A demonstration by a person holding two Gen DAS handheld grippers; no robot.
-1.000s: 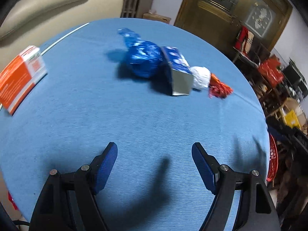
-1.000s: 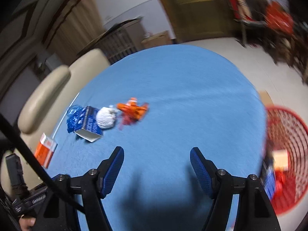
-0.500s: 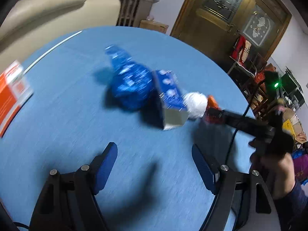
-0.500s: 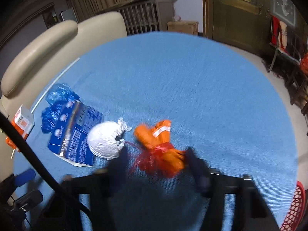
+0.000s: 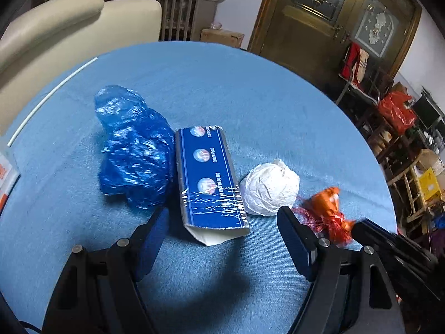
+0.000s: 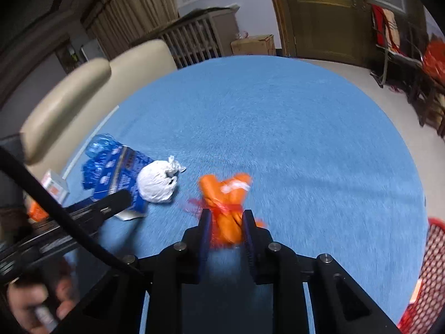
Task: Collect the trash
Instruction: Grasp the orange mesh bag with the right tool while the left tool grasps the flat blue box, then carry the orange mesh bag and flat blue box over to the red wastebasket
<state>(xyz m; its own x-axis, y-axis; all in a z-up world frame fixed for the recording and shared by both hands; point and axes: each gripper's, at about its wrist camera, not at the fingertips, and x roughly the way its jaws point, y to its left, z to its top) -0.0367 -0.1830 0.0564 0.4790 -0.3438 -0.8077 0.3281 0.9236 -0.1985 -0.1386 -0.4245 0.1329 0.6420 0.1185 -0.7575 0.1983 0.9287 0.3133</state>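
On the round blue table [image 5: 250,89] lie a crumpled blue plastic bag [image 5: 133,153], a blue carton [image 5: 208,178], a white paper ball [image 5: 268,186] and an orange wrapper with red netting [image 5: 328,211]. My left gripper [image 5: 219,220] is open, its fingers on either side of the carton's near end. My right gripper [image 6: 225,222] is shut on the orange wrapper [image 6: 225,197]. In the right wrist view the white ball [image 6: 157,181], the carton [image 6: 125,178] and the blue bag [image 6: 97,150] lie to the left.
A red mesh basket [image 6: 428,264] stands off the table's right edge. An orange and white box [image 6: 54,186] lies at the table's left edge. A cream sofa [image 5: 69,27] stands behind the table, with a wooden door [image 5: 319,14] and cluttered chairs at the right.
My right gripper moved in from the basket side and closed on the orange wrapper. My left gripper advanced toward the blue carton and stayed open.
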